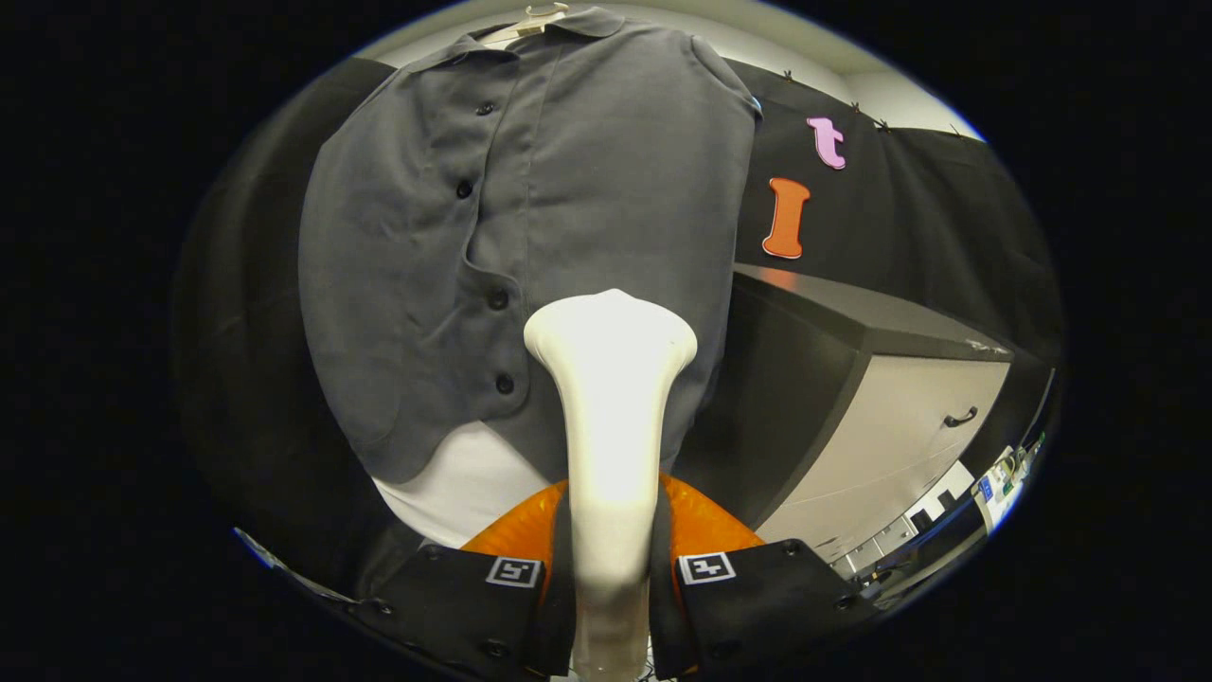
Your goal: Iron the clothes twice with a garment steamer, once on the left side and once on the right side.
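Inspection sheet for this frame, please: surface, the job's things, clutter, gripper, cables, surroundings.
Surface: no table seen; a white panel shows below the shirt hem.
Job's things: grey button shirt hangs on a pale hanger, buttoned, facing the gripper. White steamer stands upright between the fingers, its head just ahead of them, over the shirt's lower front near the button placket; contact cannot be told.
Clutter: nothing seen.
Gripper: gripper shut on the steamer's handle, one finger pressing each side.
Cables: nothing seen.
Surroundings: black cloth wall behind; a cabinet with a dark top and a drawer handle beside the shirt; small equipment beyond it, too small to identify.
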`<state>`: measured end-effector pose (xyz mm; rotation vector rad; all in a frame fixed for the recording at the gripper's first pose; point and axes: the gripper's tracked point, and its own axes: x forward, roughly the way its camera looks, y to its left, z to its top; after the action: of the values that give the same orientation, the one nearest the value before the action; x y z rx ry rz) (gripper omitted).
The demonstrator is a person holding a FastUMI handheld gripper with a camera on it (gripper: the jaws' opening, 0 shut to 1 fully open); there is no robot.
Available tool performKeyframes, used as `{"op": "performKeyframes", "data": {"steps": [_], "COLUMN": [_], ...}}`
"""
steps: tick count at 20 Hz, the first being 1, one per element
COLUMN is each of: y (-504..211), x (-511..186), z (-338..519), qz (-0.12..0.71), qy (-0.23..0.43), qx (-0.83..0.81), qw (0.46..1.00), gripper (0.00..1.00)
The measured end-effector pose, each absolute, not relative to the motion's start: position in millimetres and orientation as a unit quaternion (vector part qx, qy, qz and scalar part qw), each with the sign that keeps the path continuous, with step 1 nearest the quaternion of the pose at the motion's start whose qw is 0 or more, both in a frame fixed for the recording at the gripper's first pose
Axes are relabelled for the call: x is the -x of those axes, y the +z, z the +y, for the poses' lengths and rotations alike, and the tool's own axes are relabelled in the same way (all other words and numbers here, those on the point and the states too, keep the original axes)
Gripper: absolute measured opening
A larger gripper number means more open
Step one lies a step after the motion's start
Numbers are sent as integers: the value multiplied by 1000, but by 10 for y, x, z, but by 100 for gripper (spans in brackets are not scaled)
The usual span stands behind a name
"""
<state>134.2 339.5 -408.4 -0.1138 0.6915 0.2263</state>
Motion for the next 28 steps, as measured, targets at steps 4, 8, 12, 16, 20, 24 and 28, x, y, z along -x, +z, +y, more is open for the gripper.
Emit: {"op": "performKeyframes", "data": {"steps": [4,8,12,16,20,24,28], "y": [-4170,-3950,-3629,-3195,-2669,-2172,-1718], "x": [-1272,-1146,-971,-932,-1024,-1137,-1259], "z": [3338,3302,3246,3271,3380,3519,3731], "qz": [350,338,315,282,234,180,127], "qy": [103,98,97,103,114,126,141], "qx": [54,40,27,11,-5,-16,-26], "qw": [930,935,944,954,966,976,981], "gripper": [39,39,39,39,39,39,39]}}
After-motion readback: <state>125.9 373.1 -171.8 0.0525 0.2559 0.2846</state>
